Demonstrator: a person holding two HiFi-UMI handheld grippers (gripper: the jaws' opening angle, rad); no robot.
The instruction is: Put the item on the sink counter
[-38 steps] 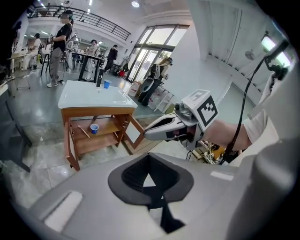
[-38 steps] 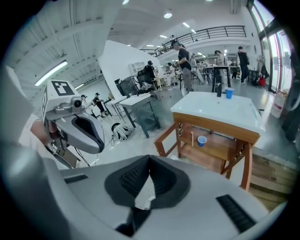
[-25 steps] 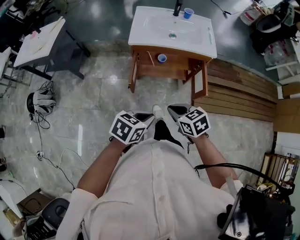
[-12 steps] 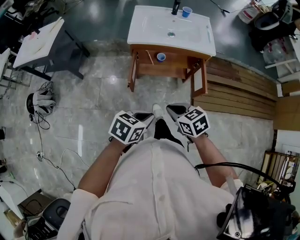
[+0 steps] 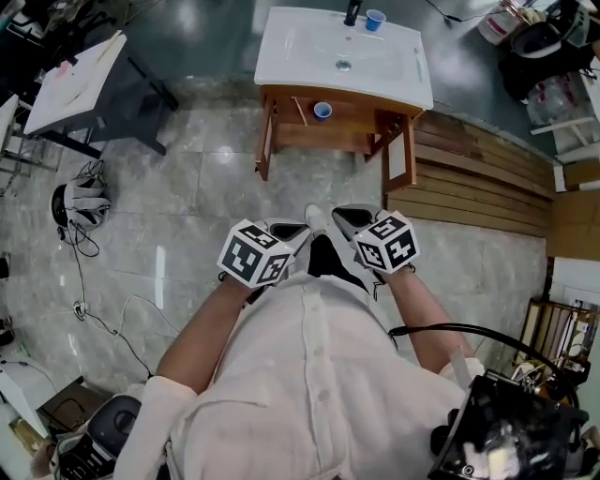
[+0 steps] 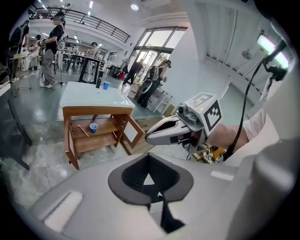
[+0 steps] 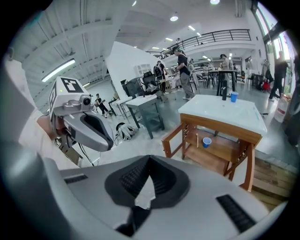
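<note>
The white sink counter [image 5: 281, 58] on its wooden stand is ahead of me across the floor. One blue cup [image 5: 375, 20] stands on the counter by the dark tap [image 5: 354, 13]. A second blue cup [image 5: 322, 111] sits on the open wooden shelf below, beside a thin stick [image 5: 300, 113]. My left gripper [image 5: 300, 231] and right gripper [image 5: 339, 217] are held side by side close to my body, far from the sink. Both are shut with nothing between the jaws. The shelf cup [image 6: 93, 127] [image 7: 206, 141] shows in both gripper views.
A grey table [image 5: 89, 80] stands at the left. A helmet and cables [image 5: 82, 206] lie on the floor at the left. Wooden planks [image 5: 487, 183] lie right of the sink stand, whose cabinet door [image 5: 401, 155] hangs open. People [image 6: 49, 51] stand in the background.
Both grippers stay where they were, shut. The head view has only drifted slightly.
</note>
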